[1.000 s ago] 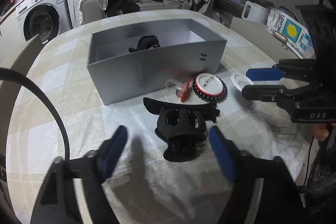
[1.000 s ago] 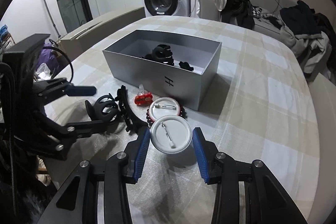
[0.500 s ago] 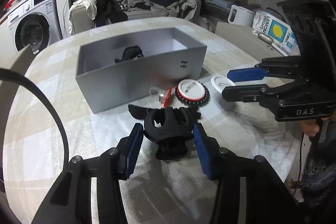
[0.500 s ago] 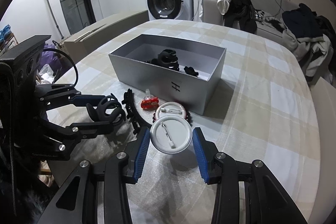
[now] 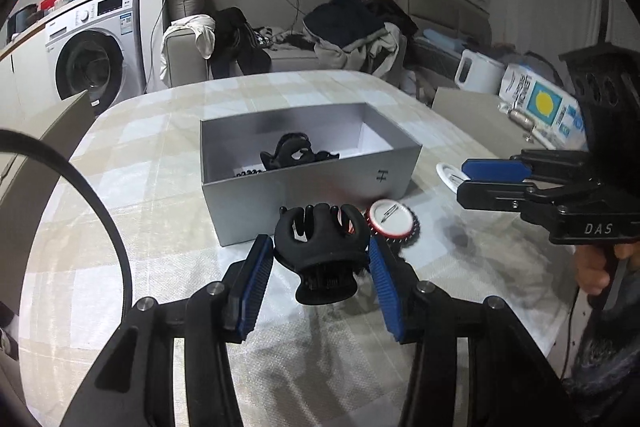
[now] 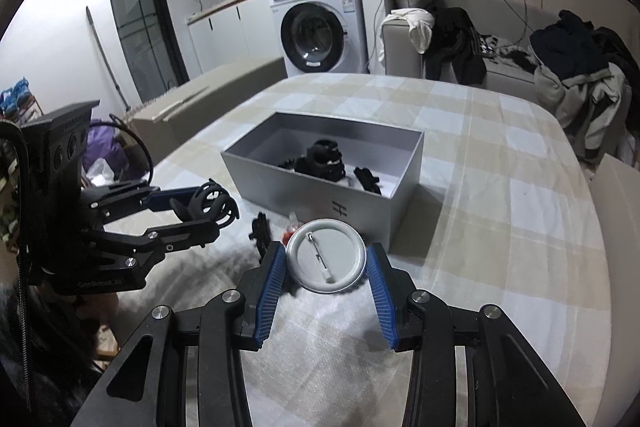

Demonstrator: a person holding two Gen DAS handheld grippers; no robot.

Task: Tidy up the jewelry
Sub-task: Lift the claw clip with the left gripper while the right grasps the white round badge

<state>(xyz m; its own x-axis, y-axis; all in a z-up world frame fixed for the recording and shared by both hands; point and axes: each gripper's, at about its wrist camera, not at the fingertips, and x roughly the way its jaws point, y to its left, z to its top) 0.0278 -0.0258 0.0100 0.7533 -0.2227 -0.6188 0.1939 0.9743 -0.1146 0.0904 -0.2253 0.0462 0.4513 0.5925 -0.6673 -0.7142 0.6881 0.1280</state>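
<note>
Risk: your left tool (image 5: pixel 320 259) pinches the black claw clip (image 5: pixel 320 247), your right tool (image 6: pixel 326 263) the white badge (image 6: pixel 326 255); knocking the grey box (image 5: pixel 308 163) at centre frame could shake either loose.

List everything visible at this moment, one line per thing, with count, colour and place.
box: one, silver-grey, open, mid-table.
hair claw: one, black, clamped in the left tool, off the table.
pin badge: one, white, back up, gripped in the right tool.
beaded badge: one, white face with a red and dark rim, on the table before the box.
items in the box: several, black; exact count unclear.
red piece: one, mostly hidden, in front of the box.
tablecloth: one, beige check.
washing machine: one, white, behind.
left tool: one, black with blue pads.
right tool: one, same colours.
</note>
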